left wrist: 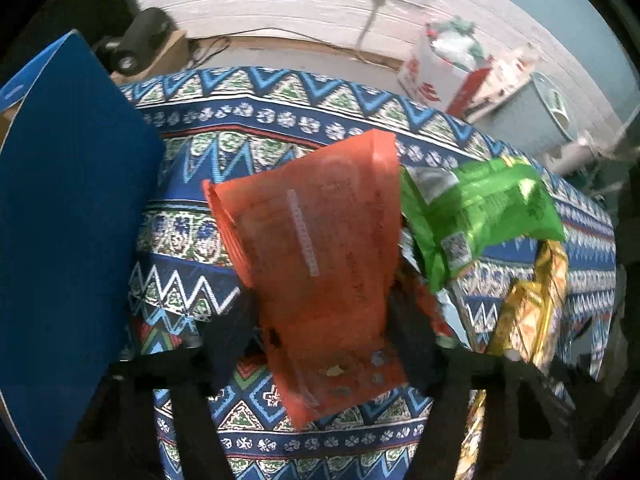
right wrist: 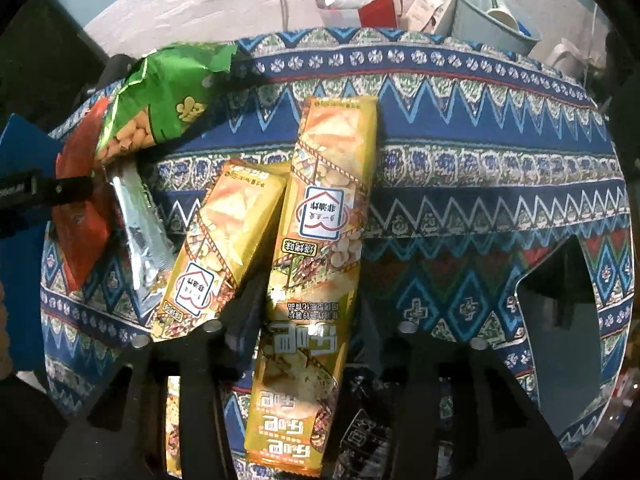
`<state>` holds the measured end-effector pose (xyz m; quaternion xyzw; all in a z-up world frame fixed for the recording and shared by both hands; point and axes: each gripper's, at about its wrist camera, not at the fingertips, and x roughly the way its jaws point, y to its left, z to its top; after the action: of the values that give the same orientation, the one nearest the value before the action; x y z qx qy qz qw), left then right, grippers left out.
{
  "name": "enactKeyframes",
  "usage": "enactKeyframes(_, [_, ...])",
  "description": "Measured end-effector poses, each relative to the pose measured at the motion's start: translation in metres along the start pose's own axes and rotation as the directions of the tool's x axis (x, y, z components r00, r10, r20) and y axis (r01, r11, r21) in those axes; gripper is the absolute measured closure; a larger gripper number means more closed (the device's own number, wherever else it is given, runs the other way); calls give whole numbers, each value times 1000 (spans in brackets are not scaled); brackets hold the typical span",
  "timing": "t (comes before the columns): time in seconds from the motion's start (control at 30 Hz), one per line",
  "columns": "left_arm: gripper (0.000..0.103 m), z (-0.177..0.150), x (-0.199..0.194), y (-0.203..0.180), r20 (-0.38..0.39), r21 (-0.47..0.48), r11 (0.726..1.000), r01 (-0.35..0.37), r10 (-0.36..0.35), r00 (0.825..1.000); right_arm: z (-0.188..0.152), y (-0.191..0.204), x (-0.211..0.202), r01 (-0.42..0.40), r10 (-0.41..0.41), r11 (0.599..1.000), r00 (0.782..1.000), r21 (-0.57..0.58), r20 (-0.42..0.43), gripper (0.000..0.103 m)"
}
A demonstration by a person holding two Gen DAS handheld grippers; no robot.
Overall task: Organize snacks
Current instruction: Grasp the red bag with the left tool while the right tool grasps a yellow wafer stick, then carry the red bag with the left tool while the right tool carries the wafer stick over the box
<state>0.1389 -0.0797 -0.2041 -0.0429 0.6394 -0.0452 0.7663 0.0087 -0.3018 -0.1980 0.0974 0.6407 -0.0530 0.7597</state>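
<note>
An orange packet (left wrist: pixel 320 264) is seen between the two dark fingers of the left gripper (left wrist: pixel 320 316), above a table covered by a patterned cloth (left wrist: pixel 248 120). The jaws stand partly closed with a finger at each long edge of the packet; the picture is blurred there, so it cannot be told for certain whether the packet is actually pinched. A blue box (left wrist: pixel 68 208) is seen at the left edge of the table, just beside the packet. A green bag (left wrist: pixel 480 212) is seen to the right of the orange packet, and a yellow packet (left wrist: pixel 532 304) lies below it.

In the right wrist view, a long yellow packet (right wrist: pixel 316 264) is seen lengthwise between the fingers of the right gripper (right wrist: pixel 308 332). The jaws are fairly narrow, but contact with the wrapper cannot be made out. A shorter yellow packet (right wrist: pixel 216 244) lies tilted against its left side, touching it. A silver wrapper (right wrist: pixel 140 236) lies further left.
</note>
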Motion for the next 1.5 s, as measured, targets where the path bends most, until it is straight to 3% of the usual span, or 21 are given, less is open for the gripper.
enactKeyframes(0.07, [54, -4, -4, -2, 5, 22, 1000, 8, -9, 1000, -2, 3, 3, 10, -10, 1000, 1000, -12, 4, 59])
enactKeyframes(0.1, [56, -5, -5, -3, 5, 38, 999, 9, -10, 1000, -2, 5, 3, 21, -21, 1000, 1000, -21, 9, 67])
enactKeyframes(0.2, [64, -10, -9, -4, 9, 61, 998, 18, -19, 1000, -3, 11, 2, 36, -36, 999, 999, -24, 16, 72])
enactKeyframes(0.37, [70, -19, -16, -3, 10, 95, 995, 27, -28, 1000, 1, 14, -14, 40, -39, 999, 998, -26, 55, 73])
enactKeyframes(0.83, [72, -53, -67, 1, 120, 231, 973, -27, -1, 993, -1, 38, -52, 24, -16, 998, 991, -59, 135, 73])
enactKeyframes(1.17, [72, -68, -104, 12, 176, 259, 966, -27, -20, 984, 0, 69, -84, 13, 8, 995, 979, -103, 202, 73])
enactKeyframes(1.5, [72, -82, -145, 32, 281, 278, 958, -73, -8, 960, 3, 110, -111, -6, 48, 986, 968, -168, 246, 73])
